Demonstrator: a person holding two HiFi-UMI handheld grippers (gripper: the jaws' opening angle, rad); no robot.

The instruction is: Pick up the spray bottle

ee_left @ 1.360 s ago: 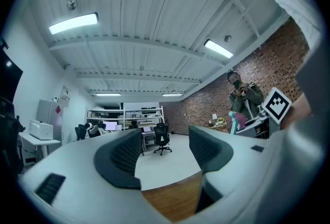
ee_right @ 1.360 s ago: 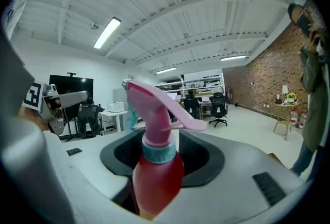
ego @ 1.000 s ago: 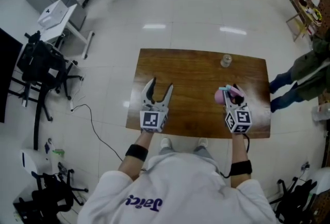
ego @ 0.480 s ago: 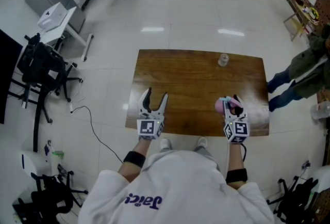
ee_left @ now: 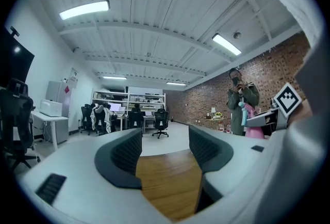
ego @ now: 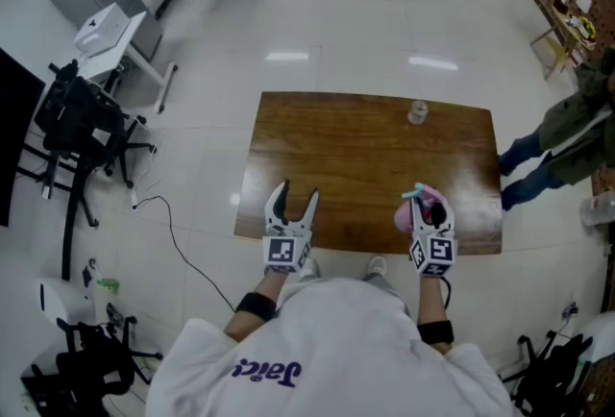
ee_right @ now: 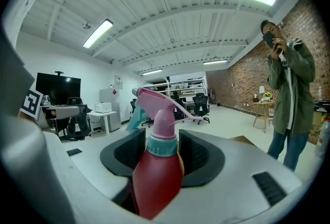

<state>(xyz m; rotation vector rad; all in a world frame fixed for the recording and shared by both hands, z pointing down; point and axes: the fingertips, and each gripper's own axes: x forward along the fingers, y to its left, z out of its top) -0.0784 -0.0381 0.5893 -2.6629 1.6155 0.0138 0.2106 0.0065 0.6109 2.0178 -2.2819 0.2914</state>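
Observation:
My right gripper (ee_right: 161, 158) is shut on the spray bottle (ee_right: 157, 166), a pink-red bottle with a teal collar and a pink trigger head; both pads press its shoulder. In the head view that gripper (ego: 426, 210) holds the bottle (ego: 411, 214) over the near right part of the wooden table (ego: 356, 146). The left gripper (ego: 292, 201) hovers open over the table's near left edge, nothing between its fingers. In the left gripper view the open jaws (ee_left: 165, 153) frame bare table top (ee_left: 170, 179), and the bottle (ee_left: 246, 121) shows far right.
A small glass jar (ego: 419, 111) stands near the table's far edge. A person in a green jacket (ego: 577, 132) stands right of the table, also seen as a standing person (ee_right: 289, 89) in the right gripper view. Office chairs (ego: 82, 132) and a desk (ego: 110, 36) are to the left.
Both grippers have drawn back toward me, toward the table's near edge. The right one keeps its hold on the bottle; the left stays open.

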